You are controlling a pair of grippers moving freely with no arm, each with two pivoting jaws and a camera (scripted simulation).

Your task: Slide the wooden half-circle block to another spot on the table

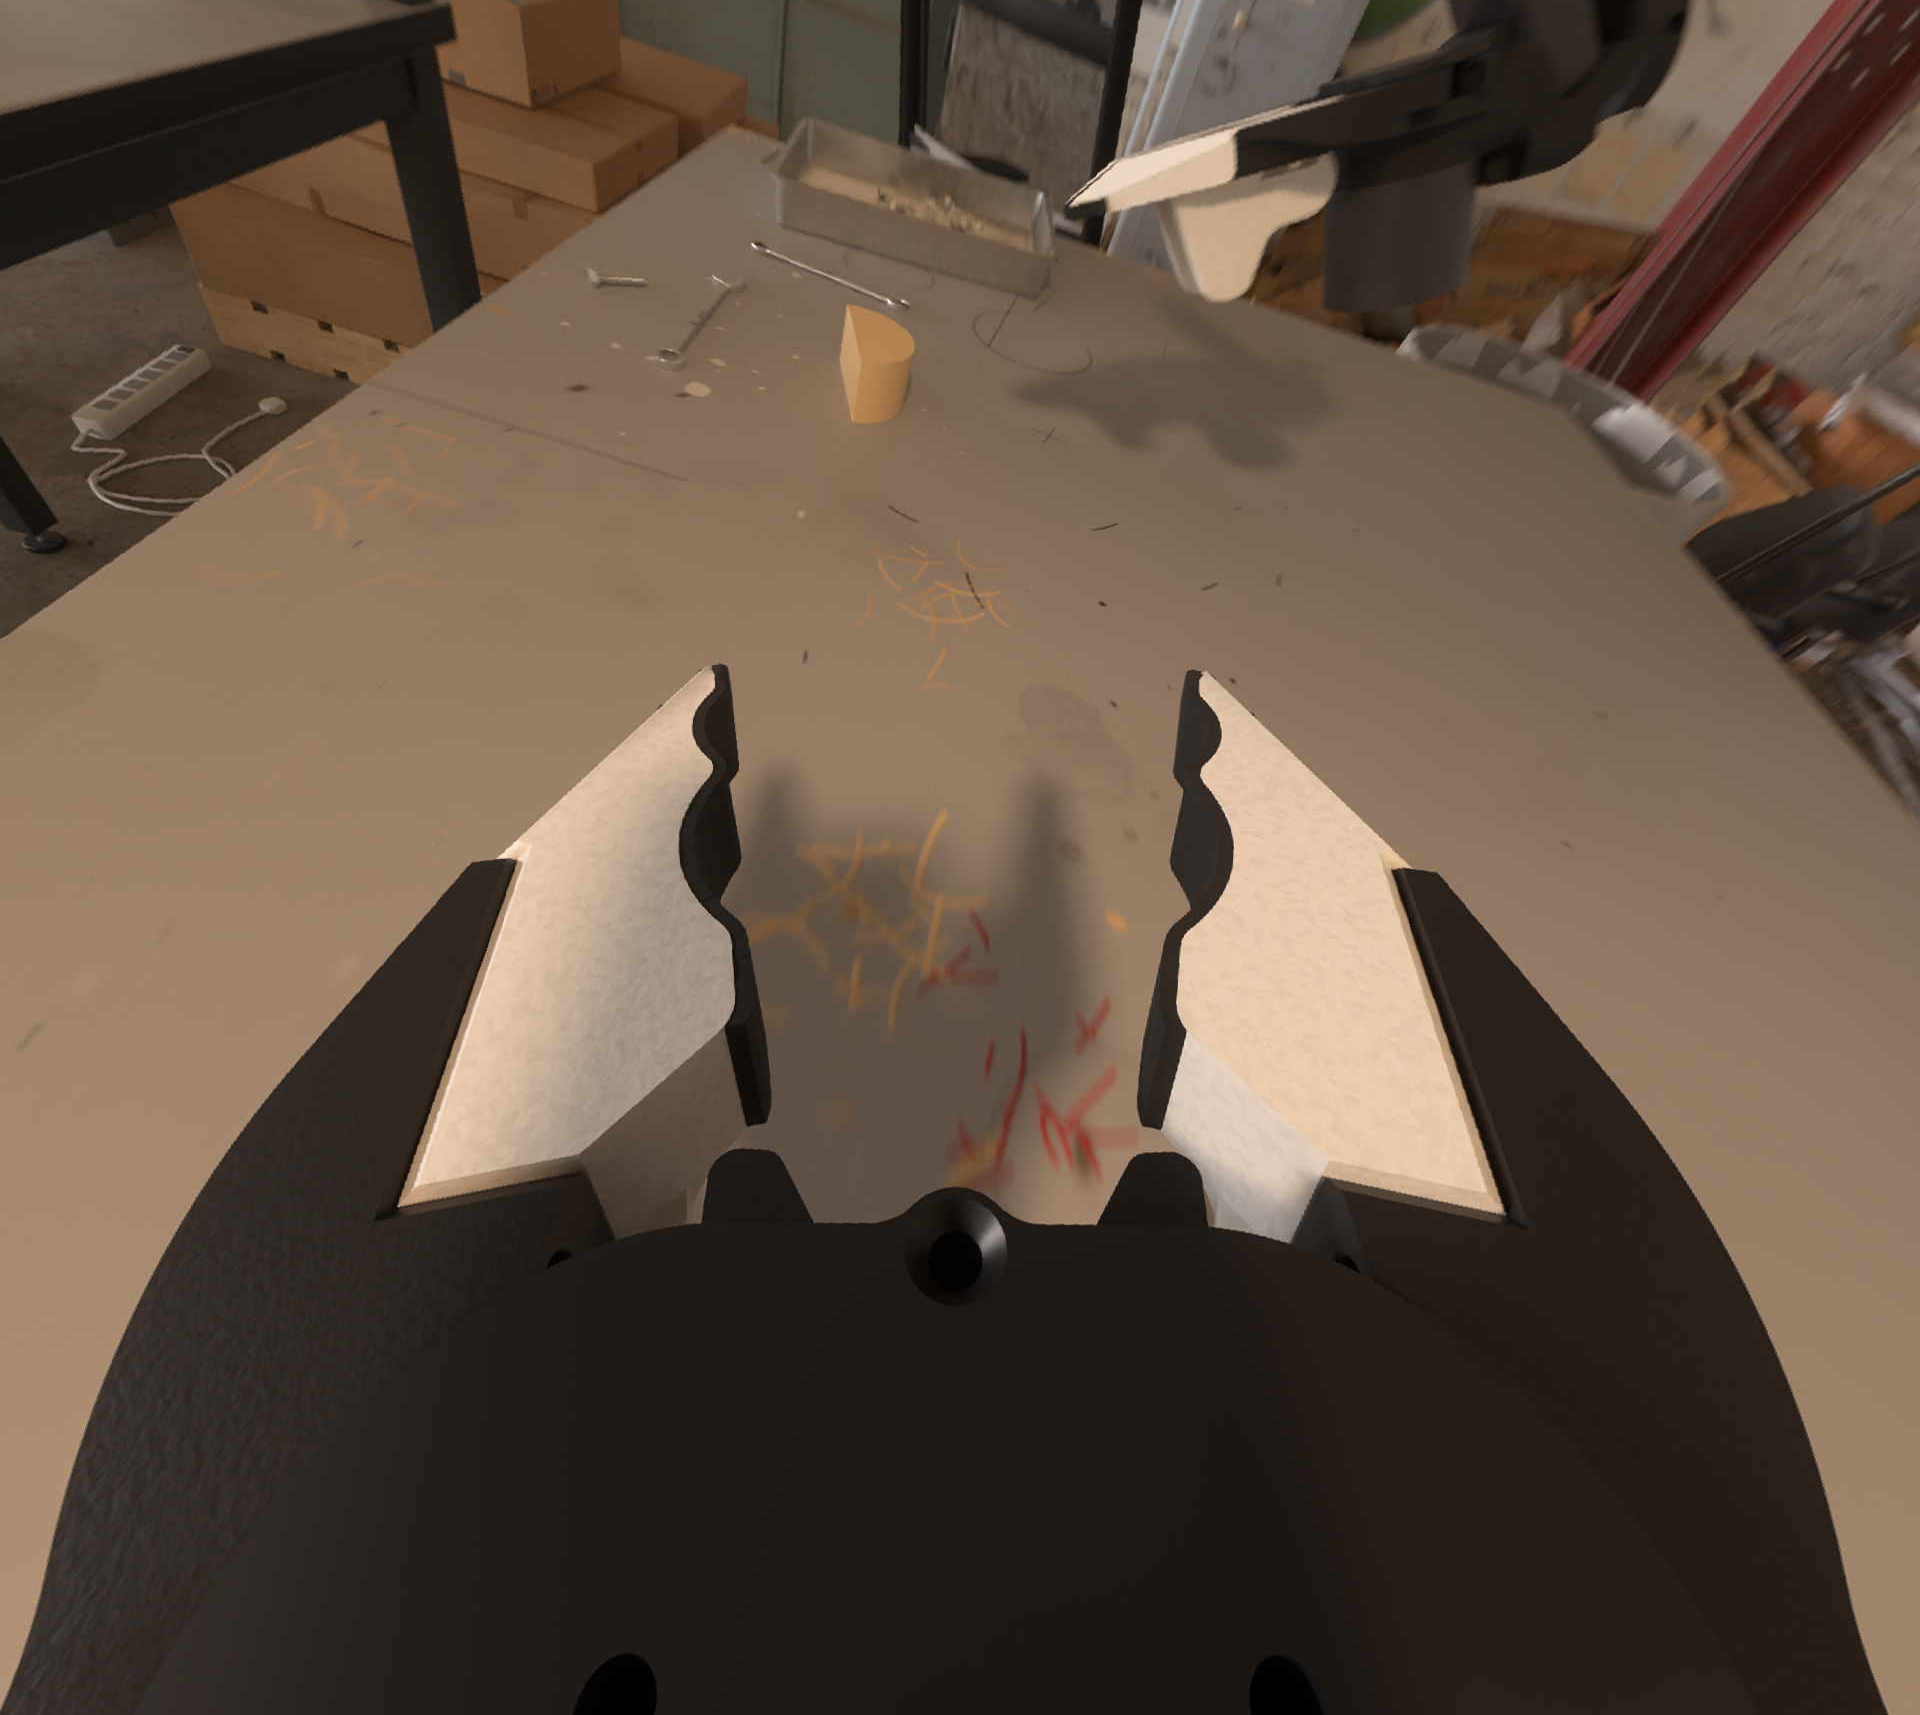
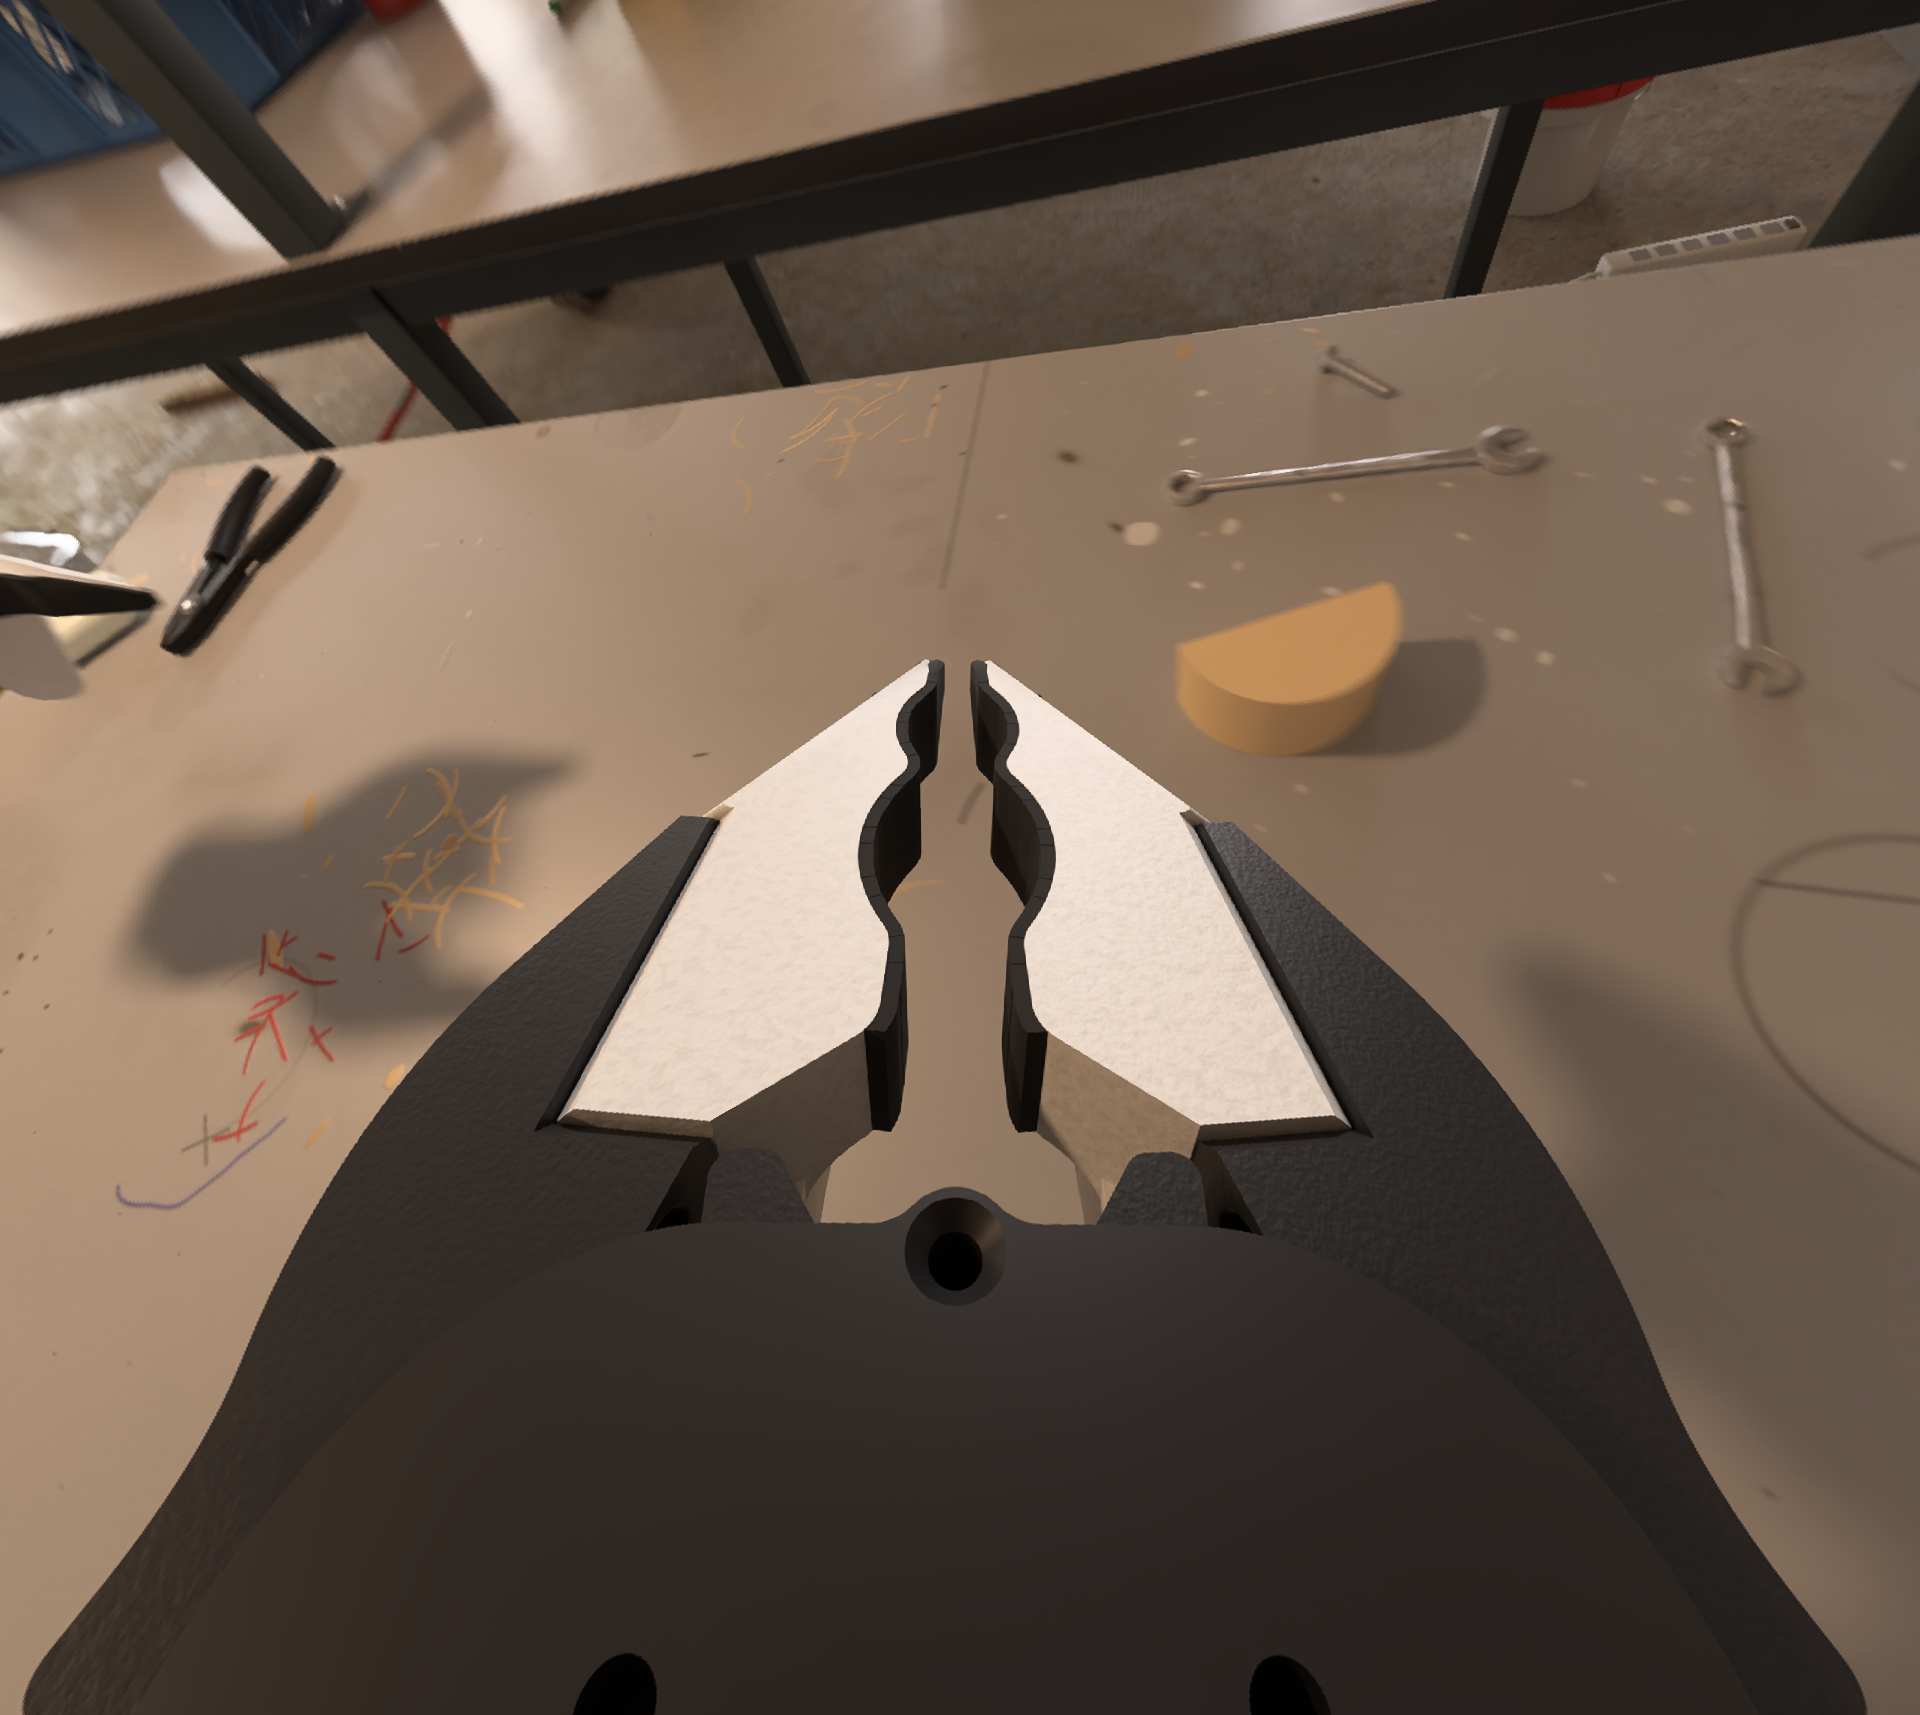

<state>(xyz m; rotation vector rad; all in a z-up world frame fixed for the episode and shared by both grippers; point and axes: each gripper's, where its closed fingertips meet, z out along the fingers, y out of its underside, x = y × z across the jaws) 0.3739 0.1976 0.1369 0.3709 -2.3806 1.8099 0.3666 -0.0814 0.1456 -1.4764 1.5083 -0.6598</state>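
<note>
The wooden half-circle block [image 1: 876, 364] lies flat on the table, far ahead in the left wrist view. In the right wrist view the block [image 2: 1288, 673] sits just ahead and to the right of my right gripper's tips. My left gripper [image 1: 956, 673] is open and empty, low over the near part of the table. My right gripper [image 2: 956, 666] is shut with nothing between its fingers, and hovers above the table; it also shows in the left wrist view [image 1: 1081, 198], up and right of the block. A tip of my left gripper [image 2: 73, 600] shows at the left edge.
Two wrenches [image 2: 1351, 468] [image 2: 1740, 553] and a bolt [image 2: 1356, 372] lie beyond the block. Black pliers [image 2: 244, 548] lie at the left. A metal tray [image 1: 909, 200] stands at the table's far end. A second table [image 2: 935, 55] with a yellow box and a blue crate stands behind.
</note>
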